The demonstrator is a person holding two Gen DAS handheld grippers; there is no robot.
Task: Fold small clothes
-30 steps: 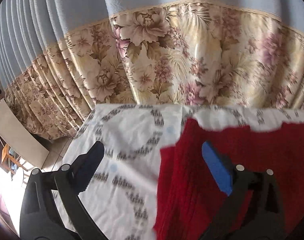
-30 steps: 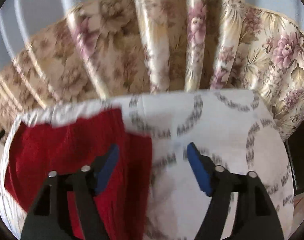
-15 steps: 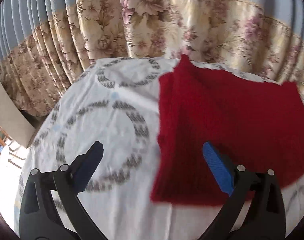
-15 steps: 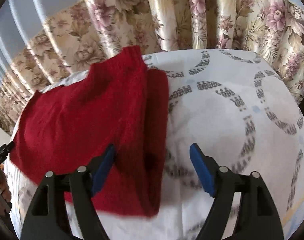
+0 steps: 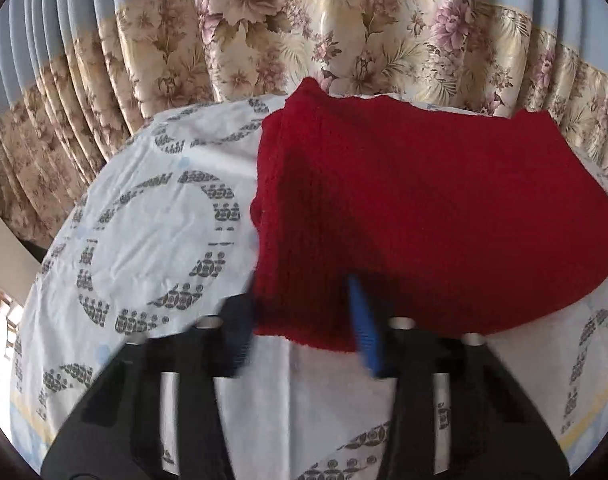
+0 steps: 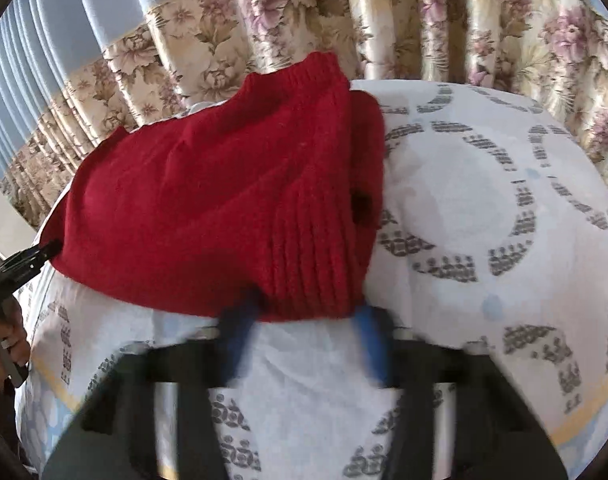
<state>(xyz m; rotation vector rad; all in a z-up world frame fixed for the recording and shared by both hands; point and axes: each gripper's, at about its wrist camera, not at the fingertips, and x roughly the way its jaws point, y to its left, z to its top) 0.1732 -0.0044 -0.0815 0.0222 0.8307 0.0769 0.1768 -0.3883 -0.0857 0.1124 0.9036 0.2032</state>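
The red knit point(image 5: 423, 208) lies flat on the white cloth point(image 5: 144, 208), near the flowery curtain point(image 5: 304, 40) behind it. It looks partly folded, with one side turned over the top.

The left gripper point(image 5: 304, 320) is at the near corner of the knit on its own side. Its jaws are closing. The knit's edge sits between the blue pads point(image 5: 365, 332), but they are blurry, so I cannot tell if they press on it yet.

The right gripper point(image 6: 300, 328) is at the other near corner of the knit point(image 6: 224, 200). Its jaws are closing too, now quite narrow. The ribbed edge is right at the pads point(image 6: 236, 332), and it looks like they have not squeezed it yet.

To do this step well, I think both grippers should bite the whole thick edge of the knit, all layers, not just the top one. They should not pinch the white cloth under the knit. Both should grab at the same time, so the knit lifts evenly. Then the near edge can go up and over toward the curtain. A loose bite could let a layer slip and spoil the fold.
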